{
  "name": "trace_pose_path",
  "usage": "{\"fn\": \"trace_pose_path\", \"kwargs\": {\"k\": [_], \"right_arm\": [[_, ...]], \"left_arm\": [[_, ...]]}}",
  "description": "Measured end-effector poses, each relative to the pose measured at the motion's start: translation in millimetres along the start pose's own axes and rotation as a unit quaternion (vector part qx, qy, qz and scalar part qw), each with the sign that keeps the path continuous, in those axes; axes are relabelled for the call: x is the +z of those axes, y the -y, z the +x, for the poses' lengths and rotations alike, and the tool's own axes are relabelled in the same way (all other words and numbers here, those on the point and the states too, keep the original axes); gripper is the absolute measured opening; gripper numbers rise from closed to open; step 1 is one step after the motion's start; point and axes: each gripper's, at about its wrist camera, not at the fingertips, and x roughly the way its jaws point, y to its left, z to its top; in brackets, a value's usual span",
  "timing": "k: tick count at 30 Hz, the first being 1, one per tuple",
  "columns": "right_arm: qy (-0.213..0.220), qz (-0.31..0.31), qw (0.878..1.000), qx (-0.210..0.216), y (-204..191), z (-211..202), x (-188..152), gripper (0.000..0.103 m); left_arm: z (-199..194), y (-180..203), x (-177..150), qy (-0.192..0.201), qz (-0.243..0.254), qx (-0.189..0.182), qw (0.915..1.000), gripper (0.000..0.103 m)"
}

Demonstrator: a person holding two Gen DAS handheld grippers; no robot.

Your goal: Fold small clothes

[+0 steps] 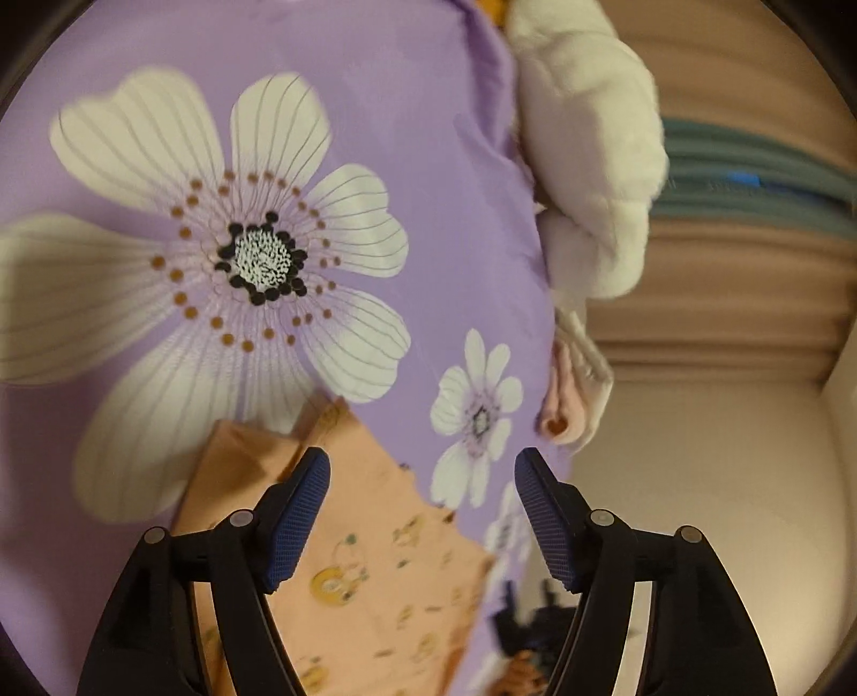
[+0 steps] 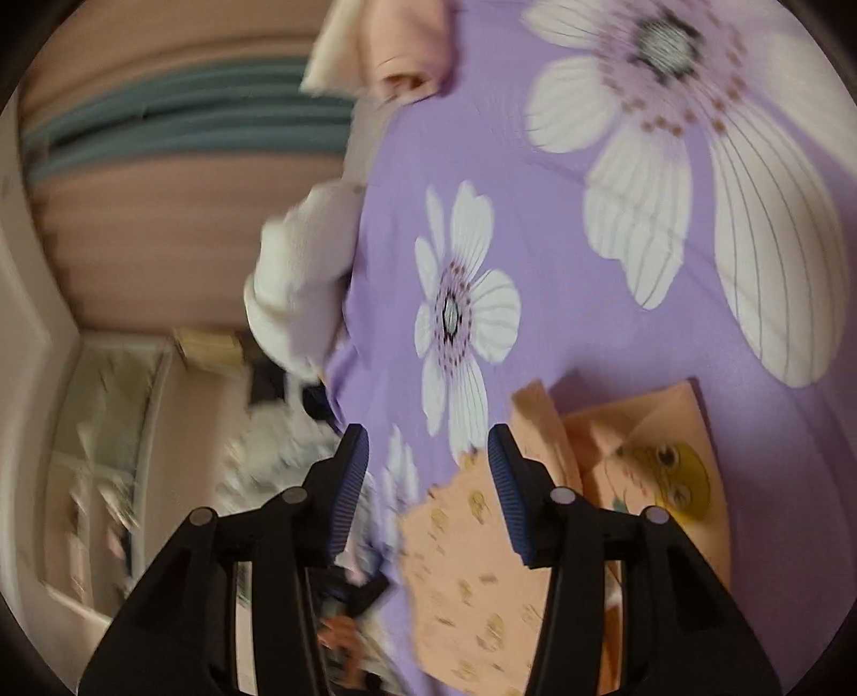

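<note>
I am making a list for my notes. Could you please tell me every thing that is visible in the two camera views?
Peach printed garment: one, peach with small yellow cartoon prints, lying on the sheet below both grippers.
Floral bedsheet: one, purple with white flowers, under the clothes.
White fluffy garment: one, white, at the sheet's edge.
Pink garment: one, pale pink, at the sheet's edge.
Teal band: one, teal, in the blurred background.
Left gripper: one, black with blue pads, open, empty.
Right gripper: one, black with blue pads, open, empty.

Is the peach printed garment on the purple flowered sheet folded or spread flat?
Folded. The peach garment shows stacked layers with overlapping edges on the purple sheet; both grippers are open above it.
</note>
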Motion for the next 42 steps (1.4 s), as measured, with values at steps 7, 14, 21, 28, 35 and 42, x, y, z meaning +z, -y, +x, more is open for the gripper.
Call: {"fn": "trace_pose_path", "kwargs": {"k": [7, 14, 21, 28, 35, 42], "right_arm": [[-0.032, -0.167, 0.978, -0.118, -28.4, -8.9, -47.1, 0.044], [-0.053, -0.228, 0.954, -0.187, -14.5, -29.7, -93.5, 0.035], [-0.064, -0.299, 0.918, -0.252, -17.3, -29.5, -140.8, 0.03], [-0.069, -0.359, 0.863, -0.348, -11.3, -5.7, -158.8, 0.007], [-0.057, -0.304, 0.878, -0.366, 9.3, -32.5, -134.3, 0.009], [-0.008, -0.331, 0.873, -0.358, -7.5, -47.9, -142.7, 0.02]], "left_arm": [[-11.7, 28.3, -63.0, -0.017, 0.19, 0.092, 0.9772, 0.07], [-14.4, 18.1, -132.4, -0.044, 0.306, 0.132, 0.9417, 0.07], [-8.2, -0.2, -166.1, -0.065, 0.338, 0.152, 0.9267, 0.07], [-5.6, -19.3, -174.0, -0.069, 0.326, 0.177, 0.9261, 0.07], [-27.7, -25.8, -172.8, -0.061, 0.299, 0.144, 0.9412, 0.07], [-68.6, -42.1, -160.2, -0.017, 0.256, 0.127, 0.9581, 0.07]]}}
